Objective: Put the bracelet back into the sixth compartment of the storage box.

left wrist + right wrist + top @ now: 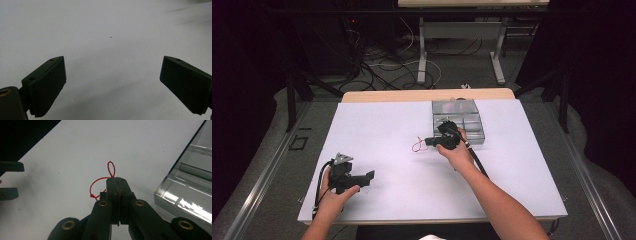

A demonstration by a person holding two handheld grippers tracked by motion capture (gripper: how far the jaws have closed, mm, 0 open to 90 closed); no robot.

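Part of the thin red string is hidden behind the black jaws of the right gripper, which are pressed together on it; a small loop pokes out above the tips and a larger loop with a knot curves off to one side, just over the white tabletop. In the high view the string is only a faint red squiggle, left of the right gripper and just beside the clear plastic compartment box — glossy, hard-edged, its contents too small to make out. The box is cut off at the frame edge in the right gripper view. The left gripper rests well apart, near the front edge, its ribbed matte pads spread wide with nothing between them — only smooth white surface beyond.
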